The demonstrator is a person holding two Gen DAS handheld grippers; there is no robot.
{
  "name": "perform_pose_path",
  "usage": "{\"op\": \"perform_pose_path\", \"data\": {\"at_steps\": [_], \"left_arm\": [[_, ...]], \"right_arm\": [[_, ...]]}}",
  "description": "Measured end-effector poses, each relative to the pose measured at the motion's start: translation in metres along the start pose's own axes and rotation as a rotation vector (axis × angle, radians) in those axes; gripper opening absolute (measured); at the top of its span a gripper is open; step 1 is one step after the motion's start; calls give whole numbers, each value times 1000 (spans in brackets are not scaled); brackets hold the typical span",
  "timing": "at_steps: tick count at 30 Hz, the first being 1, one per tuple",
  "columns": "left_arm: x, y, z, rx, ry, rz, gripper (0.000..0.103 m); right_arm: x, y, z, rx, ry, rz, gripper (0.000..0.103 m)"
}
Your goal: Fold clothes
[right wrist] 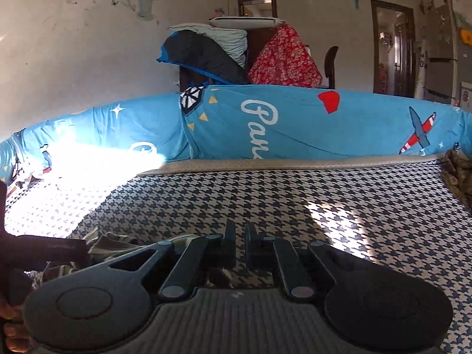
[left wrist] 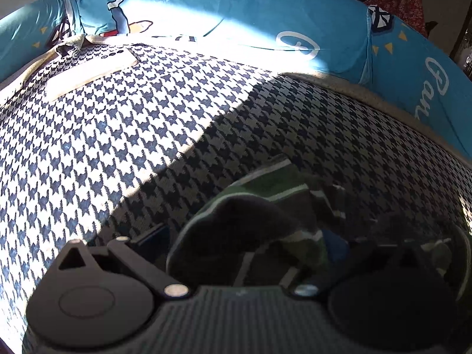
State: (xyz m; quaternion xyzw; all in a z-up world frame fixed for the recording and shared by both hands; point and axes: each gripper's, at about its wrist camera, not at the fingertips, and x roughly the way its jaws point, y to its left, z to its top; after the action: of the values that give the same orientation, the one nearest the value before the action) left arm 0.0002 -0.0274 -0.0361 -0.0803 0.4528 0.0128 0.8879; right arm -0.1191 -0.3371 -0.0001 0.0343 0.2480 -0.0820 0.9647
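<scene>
Clothes-wise it's just 1 green striped garment (left wrist: 265, 206), bunched up on the houndstooth bed cover (left wrist: 132, 135) right in front of the left gripper (left wrist: 244, 253). Fabric piles over the middle of that gripper and hides the fingertips, so honestly can't tell if it's clamping the cloth or just sitting under it. From the right wrist view the same garment (right wrist: 112, 243) shows low on the left, crumpled, next to a dark bar. Right gripper (right wrist: 240, 244) has its 2 fingers nearly together, a thin gap, nothing between them, hovering over bare cover. A white phone (left wrist: 91, 72) lies on the sunlit part, well apart from the garment. Blue cartoon-print quilt (right wrist: 295, 124) is rolled along the far edge.
</scene>
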Motion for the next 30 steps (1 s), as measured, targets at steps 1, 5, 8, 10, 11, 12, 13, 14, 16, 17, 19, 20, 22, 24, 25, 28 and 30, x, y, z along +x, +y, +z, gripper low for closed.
{"op": "perform_pose_path", "data": {"at_steps": [1, 5, 8, 10, 11, 12, 13, 14, 16, 17, 19, 20, 22, 24, 25, 28, 30], "left_arm": [[-1, 1, -4, 1, 1, 3, 103], [-5, 6, -25, 3, 11, 7, 103], [-12, 3, -42, 41, -29, 30, 103], [-16, 2, -51, 60, -53, 43, 103], [-17, 3, -54, 58, -61, 44, 103], [-18, 4, -56, 54, -66, 42, 103], [-19, 6, -58, 47, -68, 37, 103], [-20, 8, -59, 43, -69, 33, 103], [-21, 9, -60, 47, -70, 30, 103], [-22, 10, -62, 49, -71, 30, 103], [-24, 11, -65, 52, -73, 30, 103], [-24, 12, -66, 52, -74, 30, 103], [-25, 13, -68, 54, -75, 29, 103], [-26, 14, -70, 56, -76, 27, 103], [-27, 14, -70, 56, -77, 26, 103], [-28, 16, -72, 54, -79, 24, 103], [-29, 17, -74, 53, -81, 23, 103]], "right_arm": [[1, -5, -1, 3, 12, -29, 7], [2, -22, -4, 58, 51, -15, 8], [0, -30, -6, 136, 64, 99, 8], [2, -29, -8, 171, 80, 172, 9], [3, -28, -9, 189, 89, 209, 9], [5, -24, -10, 197, 95, 239, 11], [7, -20, -12, 199, 101, 262, 14], [7, -15, -13, 192, 103, 282, 16], [7, -5, -15, 164, 102, 321, 17], [7, 0, -15, 150, 101, 340, 17], [6, 9, -18, 118, 111, 389, 17], [6, 14, -19, 102, 117, 415, 17], [5, 23, -23, 53, 135, 448, 17], [3, 31, -29, 3, 155, 467, 17], [3, 35, -32, -22, 166, 477, 17], [-2, 47, -42, -103, 193, 511, 17], [-4, 54, -50, -147, 206, 508, 17]]}}
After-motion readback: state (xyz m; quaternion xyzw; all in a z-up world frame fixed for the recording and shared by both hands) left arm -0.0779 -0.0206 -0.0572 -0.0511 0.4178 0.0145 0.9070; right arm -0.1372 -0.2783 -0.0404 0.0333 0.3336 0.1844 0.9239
